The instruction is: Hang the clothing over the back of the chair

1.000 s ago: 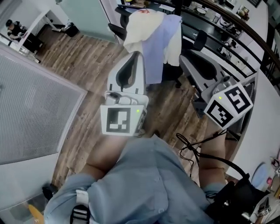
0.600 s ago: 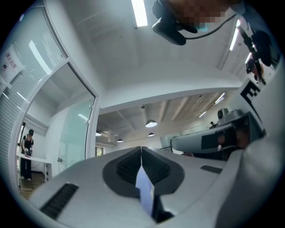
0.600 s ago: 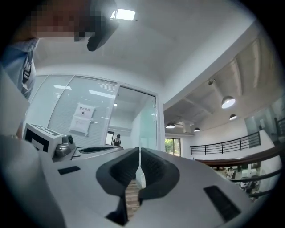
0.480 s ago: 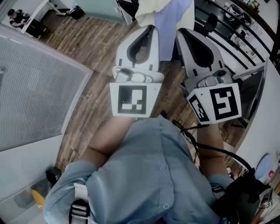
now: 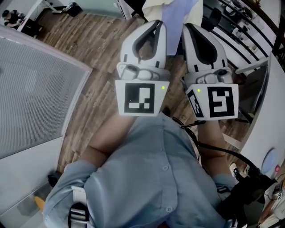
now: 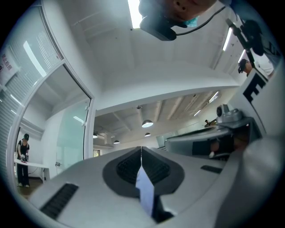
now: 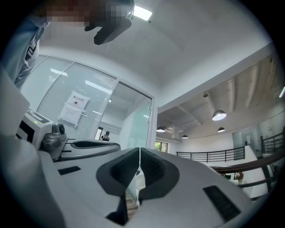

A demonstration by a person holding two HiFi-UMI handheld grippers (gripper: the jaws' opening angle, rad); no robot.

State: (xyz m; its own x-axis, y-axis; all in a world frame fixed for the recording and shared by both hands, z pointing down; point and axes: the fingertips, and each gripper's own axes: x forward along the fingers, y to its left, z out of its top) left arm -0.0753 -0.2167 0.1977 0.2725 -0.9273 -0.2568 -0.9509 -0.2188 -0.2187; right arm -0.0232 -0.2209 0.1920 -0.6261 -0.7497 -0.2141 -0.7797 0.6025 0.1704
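A cream garment [image 5: 153,3] and a lavender garment [image 5: 176,11] show at the top edge of the head view; the chair under them is cut off. My left gripper [image 5: 156,22] and right gripper [image 5: 187,26] are held side by side and point toward the clothing, tips just short of it. In the left gripper view the left gripper [image 6: 141,153] has its jaws together, with a lavender sliver seen through the gap below the pads. In the right gripper view the right gripper [image 7: 140,153] is also shut, with a cream sliver behind it. Neither holds cloth.
A grey blind panel [image 5: 35,89] fills the left over the wooden floor [image 5: 93,53]. Black railings and desks [image 5: 240,26] run along the top right. A white desk edge [image 5: 267,111] is at the right. A black cable [image 5: 209,147] trails over my blue shirt [image 5: 151,178].
Both grippers have come forward and closer together. The right one swung in from the right and rolled upright beside the left. The clothed chair slid to the frame's top edge.
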